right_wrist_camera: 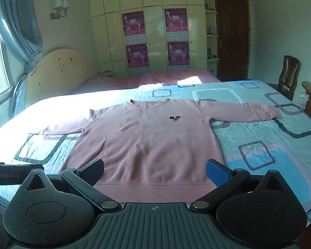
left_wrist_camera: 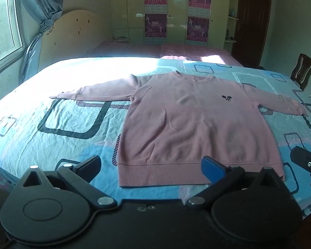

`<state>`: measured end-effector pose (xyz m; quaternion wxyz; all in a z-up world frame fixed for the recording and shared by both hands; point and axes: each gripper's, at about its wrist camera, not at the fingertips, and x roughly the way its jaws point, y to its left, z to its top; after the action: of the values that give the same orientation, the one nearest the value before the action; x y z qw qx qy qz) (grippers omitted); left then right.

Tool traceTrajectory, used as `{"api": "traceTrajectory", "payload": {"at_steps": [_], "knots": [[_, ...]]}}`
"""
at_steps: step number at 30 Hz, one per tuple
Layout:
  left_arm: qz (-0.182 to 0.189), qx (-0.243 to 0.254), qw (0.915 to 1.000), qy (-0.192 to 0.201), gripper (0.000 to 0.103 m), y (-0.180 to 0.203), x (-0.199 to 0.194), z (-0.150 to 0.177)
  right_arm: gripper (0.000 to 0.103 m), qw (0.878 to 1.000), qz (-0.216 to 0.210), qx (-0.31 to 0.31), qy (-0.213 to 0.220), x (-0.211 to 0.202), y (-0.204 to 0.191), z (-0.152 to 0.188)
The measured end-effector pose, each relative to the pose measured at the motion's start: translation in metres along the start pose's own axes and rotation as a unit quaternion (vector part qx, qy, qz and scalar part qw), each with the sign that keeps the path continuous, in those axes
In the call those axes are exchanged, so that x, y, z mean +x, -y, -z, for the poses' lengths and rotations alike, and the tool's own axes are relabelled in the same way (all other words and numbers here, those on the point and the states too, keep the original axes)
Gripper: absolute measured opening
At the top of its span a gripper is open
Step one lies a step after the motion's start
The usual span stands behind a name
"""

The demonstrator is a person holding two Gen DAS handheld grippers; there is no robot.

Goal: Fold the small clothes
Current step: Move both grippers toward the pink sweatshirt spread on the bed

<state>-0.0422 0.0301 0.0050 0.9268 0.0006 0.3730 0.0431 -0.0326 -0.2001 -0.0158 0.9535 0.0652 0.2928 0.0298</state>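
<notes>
A pink long-sleeved sweatshirt (left_wrist_camera: pixel 186 120) lies flat and face up on the bed, both sleeves spread out sideways, its hem nearest me. It also shows in the right wrist view (right_wrist_camera: pixel 147 143). A small dark emblem (left_wrist_camera: pixel 226 98) sits on its chest. My left gripper (left_wrist_camera: pixel 153 166) is open and empty, held just above the hem's left part. My right gripper (right_wrist_camera: pixel 155 171) is open and empty, held above the hem's middle. The right gripper's tip (left_wrist_camera: pixel 306 164) shows at the right edge of the left wrist view.
The bed has a light blue sheet (left_wrist_camera: pixel 58 124) with dark square patterns. A second bed with a pink cover (right_wrist_camera: pixel 155 78) stands behind it, then a wardrobe with posters (right_wrist_camera: pixel 155 37). A wooden chair (right_wrist_camera: pixel 288 76) stands at the right, a window with curtains (left_wrist_camera: pixel 2 25) at the left.
</notes>
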Motion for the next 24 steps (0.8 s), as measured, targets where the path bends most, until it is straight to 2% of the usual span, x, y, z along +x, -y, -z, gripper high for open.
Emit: {"api": "traceTrajectory", "payload": {"at_steps": [6, 18, 24], "knots": [[0.004, 0.009, 0.9999, 0.010, 0.103, 0.002, 0.000, -0.002, 0.103, 1.000, 0.003, -0.003, 0.000, -0.001, -0.001, 0.000], [0.003, 0.019, 0.9996, -0.022, 0.103, 0.008, 0.002, 0.007, 0.103, 1.000, 0.012, -0.010, -0.020, -0.003, 0.000, 0.007], [0.005, 0.023, 0.9995, -0.020, 0.103, 0.012, 0.001, 0.012, 0.103, 1.000, 0.013, -0.006, -0.019, -0.004, 0.001, 0.012]]}}
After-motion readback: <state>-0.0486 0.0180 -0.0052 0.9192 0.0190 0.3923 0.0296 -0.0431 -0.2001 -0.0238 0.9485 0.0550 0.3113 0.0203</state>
